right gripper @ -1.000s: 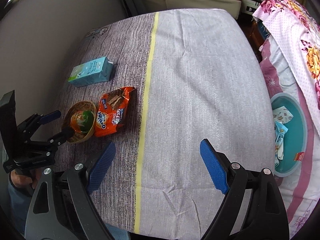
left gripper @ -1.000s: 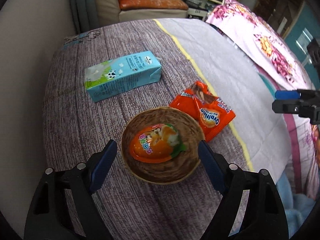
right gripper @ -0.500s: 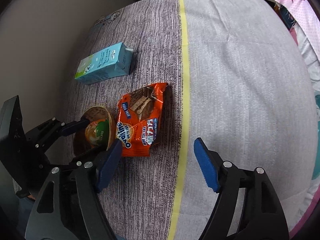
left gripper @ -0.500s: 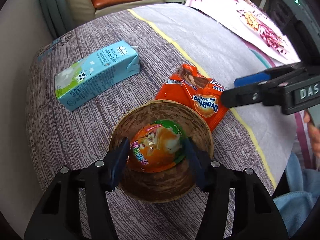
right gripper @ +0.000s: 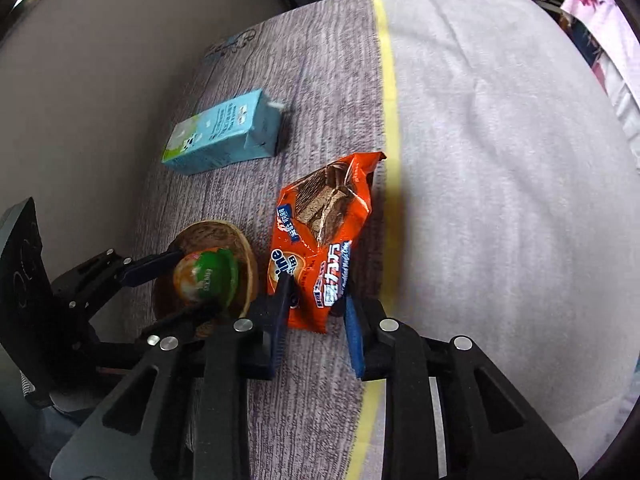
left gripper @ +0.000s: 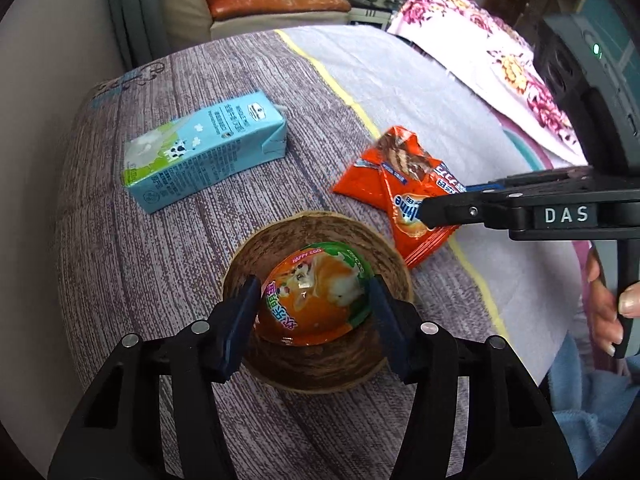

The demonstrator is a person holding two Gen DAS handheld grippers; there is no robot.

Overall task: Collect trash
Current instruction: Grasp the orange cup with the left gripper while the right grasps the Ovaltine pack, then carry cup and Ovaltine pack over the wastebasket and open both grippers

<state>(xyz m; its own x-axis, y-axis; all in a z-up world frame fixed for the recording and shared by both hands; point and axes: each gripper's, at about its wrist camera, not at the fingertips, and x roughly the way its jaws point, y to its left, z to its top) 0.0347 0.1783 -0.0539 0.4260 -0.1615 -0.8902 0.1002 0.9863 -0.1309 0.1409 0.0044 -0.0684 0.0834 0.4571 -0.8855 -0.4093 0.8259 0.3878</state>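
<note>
An orange egg-shaped snack pack (left gripper: pixel 316 296) lies in a brown woven bowl (left gripper: pixel 320 228) on the purple-striped cloth. My left gripper (left gripper: pixel 314 312) has its blue pads against both sides of the pack, shut on it; it also shows in the right wrist view (right gripper: pixel 176 284). An orange Ovaltine wafer wrapper (right gripper: pixel 320 236) lies right of the bowl (right gripper: pixel 244 252). My right gripper (right gripper: pixel 316 312) has closed on the wrapper's near end, and it shows in the left wrist view (left gripper: pixel 430 210). A light blue milk carton (left gripper: pixel 204 156) lies on its side farther back.
The cloth-covered table (right gripper: pixel 500 160) has a yellow stripe between its purple and grey halves. A wall runs along the left. A floral sheet (left gripper: pixel 500 64) lies to the right and an orange-cushioned seat (left gripper: pixel 276 0) stands behind.
My left gripper moved into the bowl and closed on the egg pack. My right gripper swung left across the table to the wrapper and narrowed onto its near end.
</note>
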